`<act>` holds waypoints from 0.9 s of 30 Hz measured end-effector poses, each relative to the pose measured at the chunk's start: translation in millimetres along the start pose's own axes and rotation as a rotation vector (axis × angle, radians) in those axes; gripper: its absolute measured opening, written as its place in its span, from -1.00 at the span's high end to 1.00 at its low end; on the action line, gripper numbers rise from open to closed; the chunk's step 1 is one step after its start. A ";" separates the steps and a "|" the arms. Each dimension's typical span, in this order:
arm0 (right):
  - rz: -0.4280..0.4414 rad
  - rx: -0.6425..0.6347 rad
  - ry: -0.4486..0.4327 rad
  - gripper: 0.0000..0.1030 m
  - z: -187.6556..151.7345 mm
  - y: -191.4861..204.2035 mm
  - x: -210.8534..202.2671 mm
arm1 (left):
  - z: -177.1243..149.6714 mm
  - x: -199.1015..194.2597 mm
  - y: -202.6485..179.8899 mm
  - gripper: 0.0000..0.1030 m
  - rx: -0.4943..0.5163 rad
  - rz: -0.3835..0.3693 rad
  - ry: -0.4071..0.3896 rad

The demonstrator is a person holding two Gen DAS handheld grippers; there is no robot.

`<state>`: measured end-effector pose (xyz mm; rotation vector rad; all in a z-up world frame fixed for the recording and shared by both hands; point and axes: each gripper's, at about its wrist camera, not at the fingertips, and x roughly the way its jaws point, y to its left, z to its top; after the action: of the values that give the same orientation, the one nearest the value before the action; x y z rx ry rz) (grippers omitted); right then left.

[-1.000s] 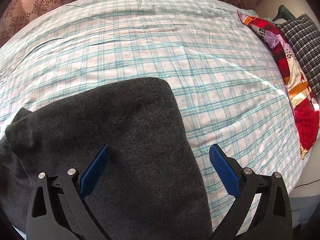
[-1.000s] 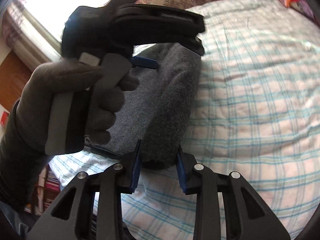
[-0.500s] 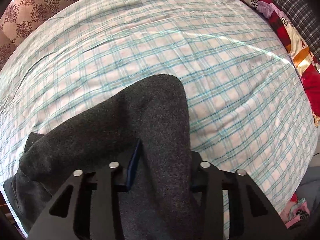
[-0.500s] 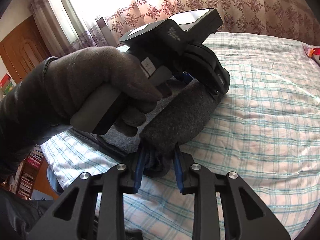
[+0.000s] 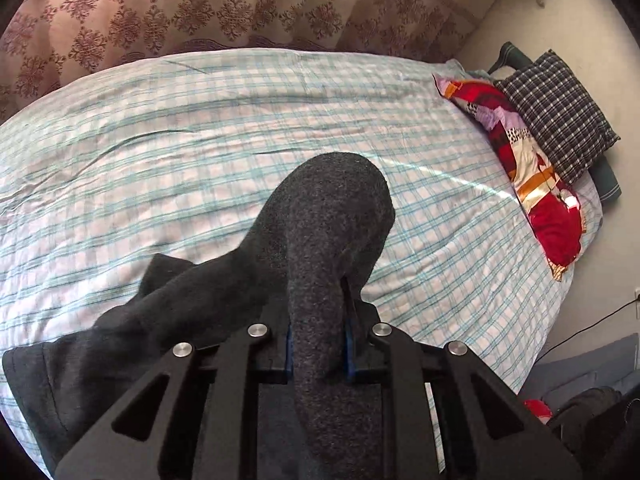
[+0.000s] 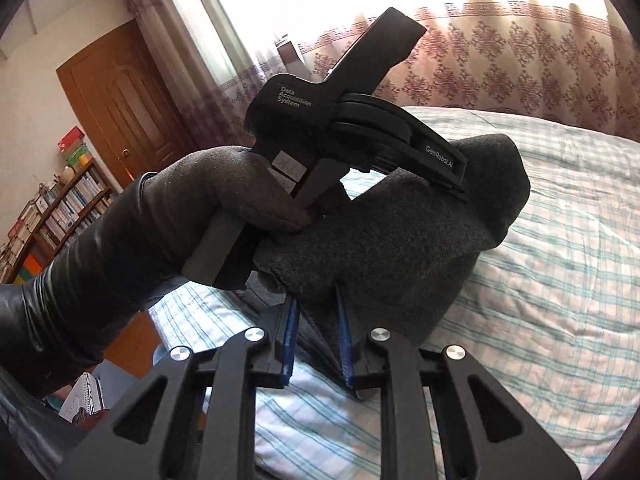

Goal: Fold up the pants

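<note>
The dark grey pants are bunched and lifted above the plaid bed sheet. My left gripper is shut on a thick fold of the pants; the blue pads press both sides of it. My right gripper is shut on another edge of the pants, which rise ahead of it. The left gripper's body and the gloved hand holding it show in the right wrist view, just above the cloth. The rest of the pants trails down to the left.
A red patterned pillow and a dark checked pillow lie at the bed's right end. A patterned curtain hangs behind the bed. A wooden door and a bookshelf stand to the left.
My left gripper closed on the pants, then both grippers raised the cloth off the sheet; it now hangs bunched between them. The right gripper stayed shut on its edge.
</note>
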<state>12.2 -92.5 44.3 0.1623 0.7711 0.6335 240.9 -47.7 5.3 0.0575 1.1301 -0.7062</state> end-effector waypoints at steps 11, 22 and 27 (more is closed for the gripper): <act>0.101 -0.181 0.151 0.66 22.4 67.5 91.1 | -65.9 -71.8 135.3 0.66 -0.211 -0.060 -0.118; 0.226 -0.287 0.228 0.66 36.1 115.0 187.3 | -115.3 -113.0 241.9 0.66 -0.374 0.025 -0.154; 0.251 -0.294 0.276 0.64 27.6 122.5 227.2 | -141.6 -104.0 284.9 0.66 -0.454 0.054 -0.123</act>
<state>96.6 142.1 -28.0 -0.1032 0.9197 1.0138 256.8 280.8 -56.7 -0.3347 1.1424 -0.3867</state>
